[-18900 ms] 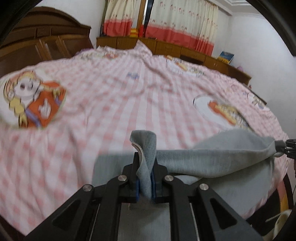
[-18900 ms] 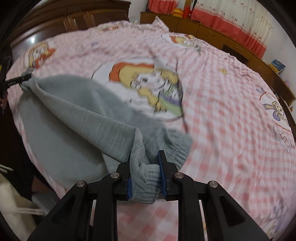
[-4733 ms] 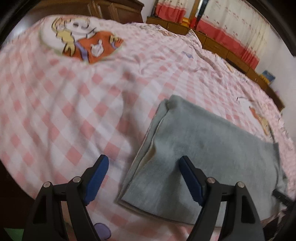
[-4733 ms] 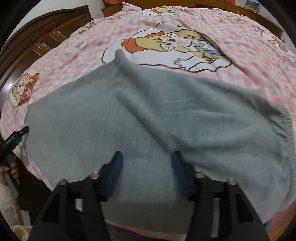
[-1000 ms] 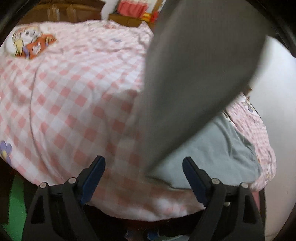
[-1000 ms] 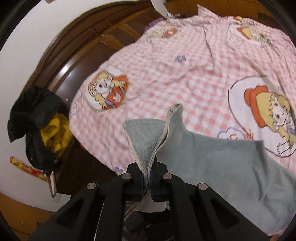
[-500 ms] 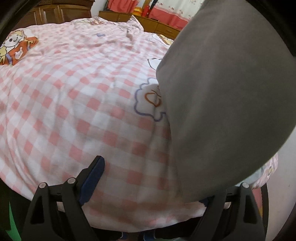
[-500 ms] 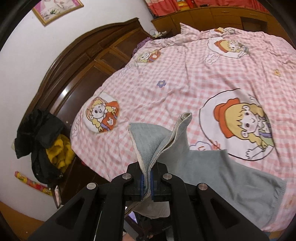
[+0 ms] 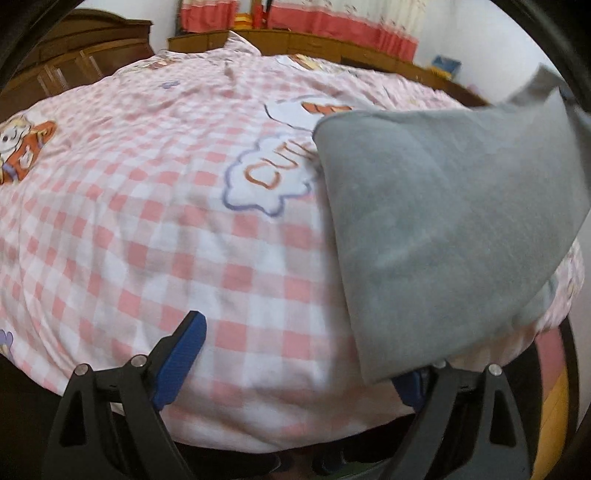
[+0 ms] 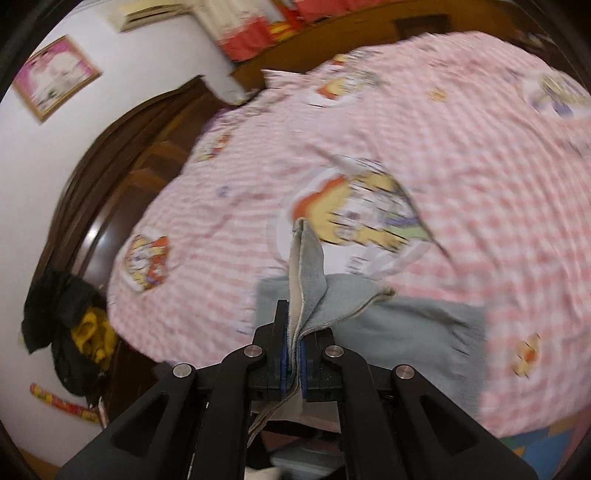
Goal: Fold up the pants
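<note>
right gripper (image 10: 291,363) clamped on pants (image 10: 388,325) hem | left gripper (image 9: 295,354) wide open, idle | one-handed carry, fold could land crooked on bed (image 9: 147,221)

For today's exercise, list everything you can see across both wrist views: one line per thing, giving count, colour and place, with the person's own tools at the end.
Pants: one, grey, partly lying near the bed's front edge, one end lifted.
Bedspread: one, pink and white check with cartoon prints, covering the bed.
Headboard: one, dark brown wood, left of the bed.
Curtains: red and cream, along the far wall.
Picture: one, pink, framed, on the white wall.
Clothes pile: black and yellow, left of the bed.
Left claw: one, black with blue pads, open above the bedspread.
Right claw: one, black with blue pads, shut on the pants' edge.
</note>
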{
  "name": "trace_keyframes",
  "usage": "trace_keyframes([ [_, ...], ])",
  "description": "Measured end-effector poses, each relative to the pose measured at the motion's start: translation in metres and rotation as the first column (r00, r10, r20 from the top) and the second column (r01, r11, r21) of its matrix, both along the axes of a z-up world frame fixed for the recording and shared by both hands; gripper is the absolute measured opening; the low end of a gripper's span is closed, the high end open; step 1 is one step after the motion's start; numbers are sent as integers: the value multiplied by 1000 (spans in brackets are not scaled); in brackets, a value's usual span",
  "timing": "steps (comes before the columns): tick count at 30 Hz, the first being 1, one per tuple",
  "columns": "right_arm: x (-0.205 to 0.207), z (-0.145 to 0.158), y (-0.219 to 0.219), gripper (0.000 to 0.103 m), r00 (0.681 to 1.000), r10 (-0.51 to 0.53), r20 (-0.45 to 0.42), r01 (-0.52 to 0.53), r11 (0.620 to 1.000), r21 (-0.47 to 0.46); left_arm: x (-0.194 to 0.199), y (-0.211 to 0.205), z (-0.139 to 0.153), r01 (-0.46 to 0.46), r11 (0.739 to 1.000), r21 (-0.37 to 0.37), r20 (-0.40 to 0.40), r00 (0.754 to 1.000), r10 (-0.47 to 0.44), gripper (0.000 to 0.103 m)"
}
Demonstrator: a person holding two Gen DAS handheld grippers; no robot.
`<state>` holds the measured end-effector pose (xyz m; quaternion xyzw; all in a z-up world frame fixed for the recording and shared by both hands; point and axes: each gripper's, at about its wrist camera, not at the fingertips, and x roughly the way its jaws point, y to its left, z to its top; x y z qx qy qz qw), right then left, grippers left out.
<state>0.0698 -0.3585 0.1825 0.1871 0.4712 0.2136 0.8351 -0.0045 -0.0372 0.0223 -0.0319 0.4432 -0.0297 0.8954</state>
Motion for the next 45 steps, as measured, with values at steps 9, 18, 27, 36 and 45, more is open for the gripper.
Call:
trace_keyframes([
  [9,3,-98,-69,5,993,-67,-92,69,997,15,-1,-14,-3,49,997,65,-15,999,-48,94],
  [18,1,-167,-102,14,967,-137,-213,157,984,80,-14,-9,15,108,991,75,-17,994,-107,94],
  [27,-46,-152,-98,31,983,-101,-151,118,987,109,-36,-7,46,152,984,91,27,988,-155,93],
  [36,-58,-165,-83,35,980,-156,-120,166,983,79,-15,-5,60,130,991,24,55,990,-131,93],
  [45,-69,-159,-106,46,970,-213,-121,230,960,161,42,-38,34,136,989,56,6,991,-136,93],
])
